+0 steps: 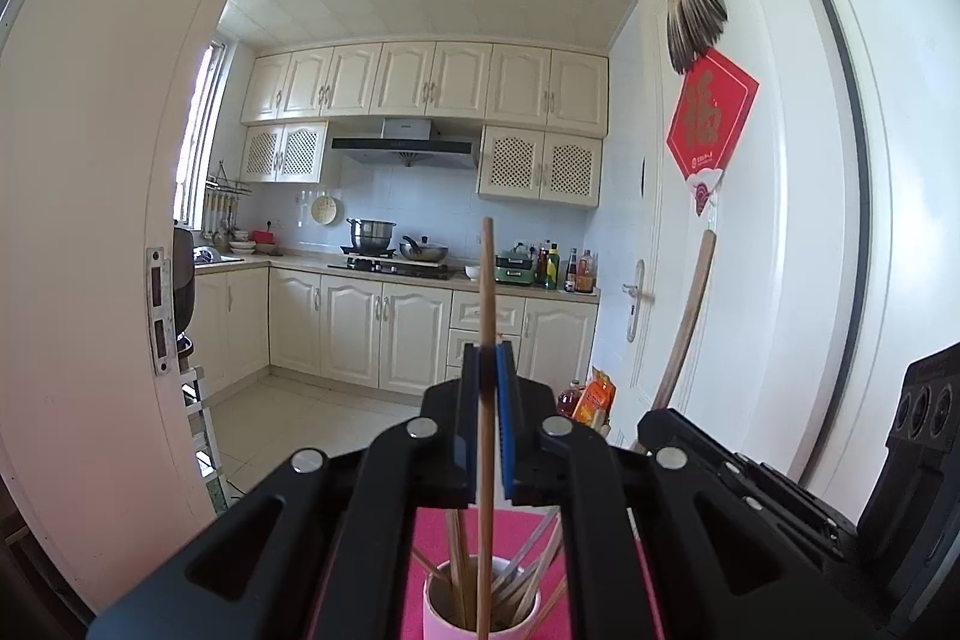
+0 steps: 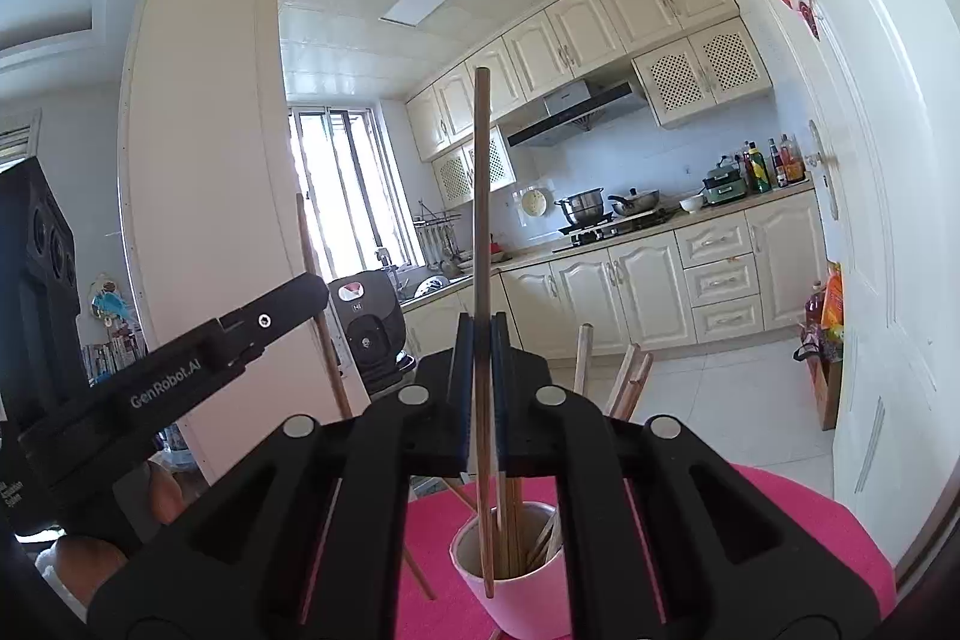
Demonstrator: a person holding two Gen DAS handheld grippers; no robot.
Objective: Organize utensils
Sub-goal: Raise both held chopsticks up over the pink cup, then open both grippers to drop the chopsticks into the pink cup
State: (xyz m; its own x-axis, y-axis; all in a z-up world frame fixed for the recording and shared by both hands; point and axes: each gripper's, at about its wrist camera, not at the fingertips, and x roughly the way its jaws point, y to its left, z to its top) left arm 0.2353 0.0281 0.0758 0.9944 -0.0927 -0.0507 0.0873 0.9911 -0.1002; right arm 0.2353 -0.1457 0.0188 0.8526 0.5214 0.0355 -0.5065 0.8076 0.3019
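At 6 o'clock, cup [image 1: 462, 601]: our left claw [image 1: 487, 358] & right claw [image 2: 482, 334] each pinch a chopstick [image 1: 486, 400] upright; tips may catch rim, tipping cup.

surface: pink tabletop [image 2: 798, 532] | on it: white cup [image 2: 528, 604], holding chopsticks [image 2: 516, 526]

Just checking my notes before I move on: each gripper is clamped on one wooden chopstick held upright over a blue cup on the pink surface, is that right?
Not quite: the cup is pink, not blue, as the right wrist view shows. The rest holds: the left gripper and right gripper each clamp one upright wooden chopstick over it on the pink surface.
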